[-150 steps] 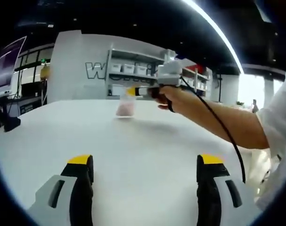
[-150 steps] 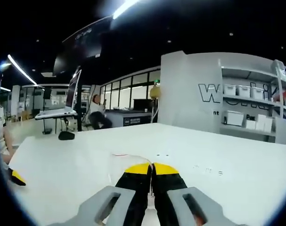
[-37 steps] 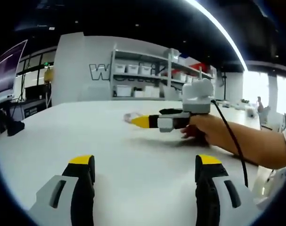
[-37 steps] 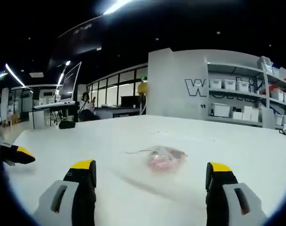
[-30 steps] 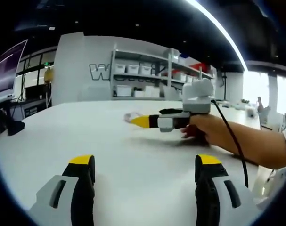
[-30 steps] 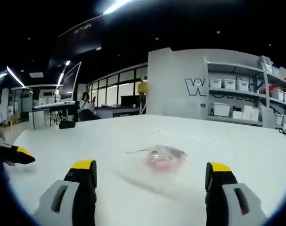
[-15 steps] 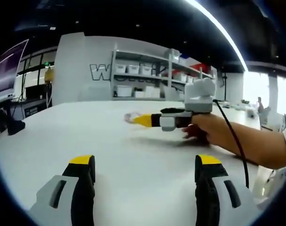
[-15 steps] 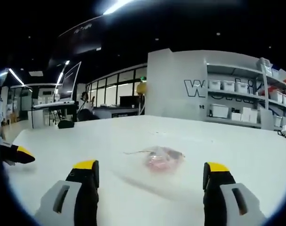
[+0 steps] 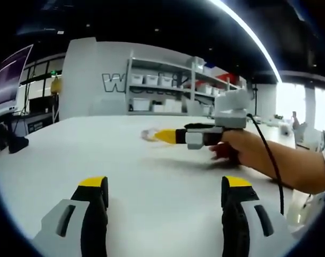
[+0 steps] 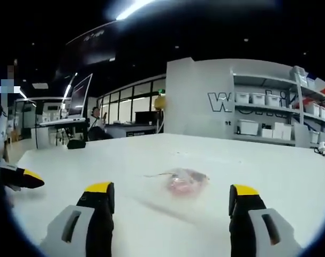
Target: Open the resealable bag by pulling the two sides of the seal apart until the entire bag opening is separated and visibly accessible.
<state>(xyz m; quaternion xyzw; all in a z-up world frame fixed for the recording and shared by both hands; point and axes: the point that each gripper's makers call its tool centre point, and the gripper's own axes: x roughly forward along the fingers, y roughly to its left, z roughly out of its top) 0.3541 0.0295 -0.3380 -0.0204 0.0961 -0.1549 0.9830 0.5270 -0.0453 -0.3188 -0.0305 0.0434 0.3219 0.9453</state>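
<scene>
A clear resealable bag [image 10: 182, 181] with pink-red contents lies flat on the white table [image 10: 269, 176], a short way beyond my right gripper [image 10: 171, 190], which is open with nothing between its jaws. In the left gripper view the bag [image 9: 147, 134] is a small clear shape just past the yellow tip of the right gripper [image 9: 165, 136], which a hand [image 9: 242, 150] holds low over the table. My left gripper [image 9: 164, 184] is open and empty, well short of the bag. Its yellow tip [image 10: 24, 177] shows at the left edge of the right gripper view.
A grey wall with lettering and shelves of white bins [image 9: 151, 80] stand behind the table. A dark object [image 9: 12, 143] sits near the table's left edge. A cable [image 9: 269, 166] trails from the right gripper along the person's forearm. Desks and a person [image 10: 95, 128] are far off.
Five seconds ago the right gripper was shut on the bag, held up; now the bag lies on the table and the gripper is open. Over the last second it eased slightly back.
</scene>
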